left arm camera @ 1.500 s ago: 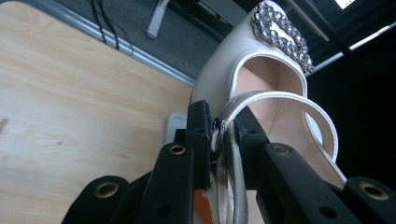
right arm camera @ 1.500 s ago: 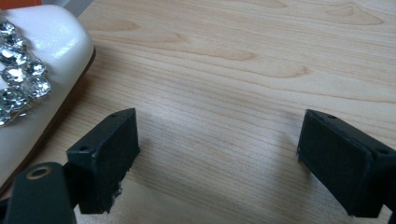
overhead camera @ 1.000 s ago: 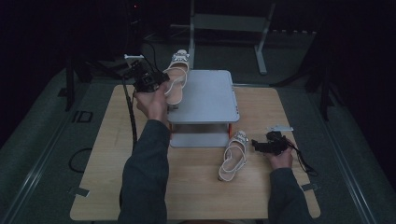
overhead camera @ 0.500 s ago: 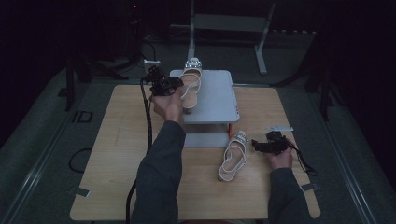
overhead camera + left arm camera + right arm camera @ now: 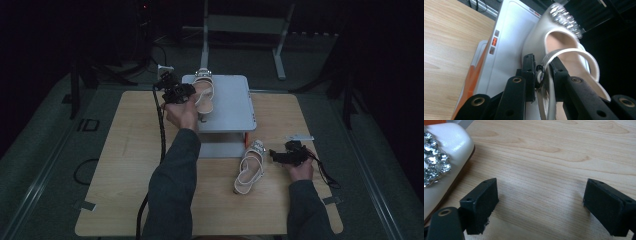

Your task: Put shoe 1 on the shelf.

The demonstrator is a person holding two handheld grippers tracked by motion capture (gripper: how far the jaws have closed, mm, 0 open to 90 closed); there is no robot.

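Observation:
A white sandal [image 5: 205, 92] with a jewelled toe lies on the left part of a grey raised shelf [image 5: 232, 107]. My left gripper [image 5: 187, 95] is shut on its heel strap. In the left gripper view the jaws [image 5: 543, 75] pinch that strap beside the sandal [image 5: 559, 42], over the shelf [image 5: 511, 37]. The second white sandal [image 5: 250, 167] rests on the wooden table in front of the shelf. My right gripper [image 5: 274, 155] stands just right of it, open. In the right gripper view the open gripper [image 5: 540, 197] holds nothing, with the sandal's jewelled toe [image 5: 446, 152] at its left.
The shelf's lower grey tier [image 5: 220, 149] and an orange leg [image 5: 246, 140] sit below its top. A small white flat piece [image 5: 300, 137] lies on the table behind my right gripper. A black cable [image 5: 161, 130] trails from my left gripper. A metal stand [image 5: 245, 25] is behind the table.
My left gripper has carried the sandal rightward from beyond the shelf's left edge onto the shelf top. The right gripper and the second sandal have stayed put.

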